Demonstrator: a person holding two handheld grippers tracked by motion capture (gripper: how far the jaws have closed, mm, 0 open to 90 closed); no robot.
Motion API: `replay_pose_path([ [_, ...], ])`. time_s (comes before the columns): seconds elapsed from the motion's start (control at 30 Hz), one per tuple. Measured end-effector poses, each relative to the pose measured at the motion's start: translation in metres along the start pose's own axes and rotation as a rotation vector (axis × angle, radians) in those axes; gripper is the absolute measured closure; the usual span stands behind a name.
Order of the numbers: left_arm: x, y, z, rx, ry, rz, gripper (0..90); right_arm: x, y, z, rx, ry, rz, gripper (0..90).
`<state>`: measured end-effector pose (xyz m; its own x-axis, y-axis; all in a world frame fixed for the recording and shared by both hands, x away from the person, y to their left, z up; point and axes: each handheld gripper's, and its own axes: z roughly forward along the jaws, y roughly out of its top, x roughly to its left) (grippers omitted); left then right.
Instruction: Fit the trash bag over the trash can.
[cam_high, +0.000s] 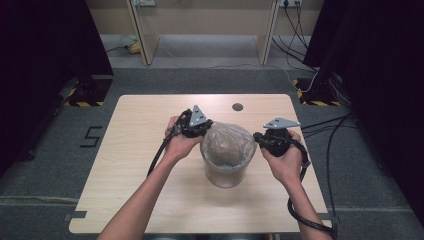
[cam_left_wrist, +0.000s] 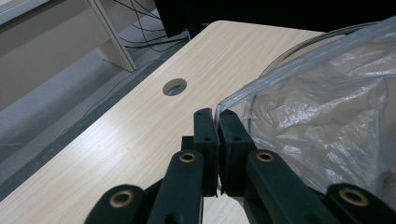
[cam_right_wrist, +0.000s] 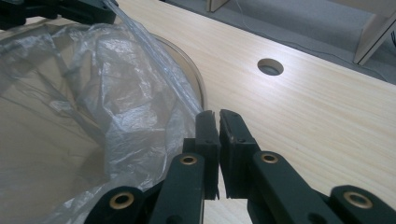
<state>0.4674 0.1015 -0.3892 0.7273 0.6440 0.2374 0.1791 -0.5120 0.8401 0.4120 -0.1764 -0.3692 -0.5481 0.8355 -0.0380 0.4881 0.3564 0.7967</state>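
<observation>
Near me, the clear bin (cam_high: 226, 172) stands; left gripper (cam_left_wrist: 215, 116) pinches its plastic liner (cam_left_wrist: 327, 116), right gripper (cam_right_wrist: 218, 116) closed at the liner's edge.

We see the container (cam_high: 226, 172) on the table (cam_high: 135, 165), the bag (cam_high: 227, 145) in it, the hole (cam_high: 237, 107) behind it.

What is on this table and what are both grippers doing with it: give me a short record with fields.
surface: wooden table with a round hole near its far edge
container: clear bin, upright, mid-table
liner: clear plastic bag in the bin, its mouth raised above the rim
left gripper: shut on the bag's edge
right gripper: jaws shut, bag's edge at their tips; pinch unclear
</observation>
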Motion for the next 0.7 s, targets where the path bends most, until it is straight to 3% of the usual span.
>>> replay_pose_path([
  [0.2, 0.001, 0.0, 0.002, -0.015, -0.014, -0.014, 83.9, -0.002, -0.005, 0.005, 0.012, -0.003, 0.007, 85.1],
  [0.23, 0.002, 0.0, 0.0, -0.029, -0.018, -0.002, 83.0, -0.002, -0.005, 0.006, 0.015, -0.005, 0.005, 84.7],
  [0.4, 0.008, -0.001, -0.009, -0.064, -0.041, 0.01, 71.9, -0.002, -0.004, 0.004, 0.009, -0.013, 0.005, 83.8],
  [0.53, 0.007, -0.001, -0.014, -0.061, -0.078, -0.003, 65.1, -0.002, -0.002, 0.002, 0.008, -0.018, -0.002, 83.4],
  [0.7, 0.004, 0.001, -0.018, -0.051, -0.1, 0.033, 59.1, 0.0, -0.001, 0.002, 0.01, -0.02, -0.006, 83.0],
])
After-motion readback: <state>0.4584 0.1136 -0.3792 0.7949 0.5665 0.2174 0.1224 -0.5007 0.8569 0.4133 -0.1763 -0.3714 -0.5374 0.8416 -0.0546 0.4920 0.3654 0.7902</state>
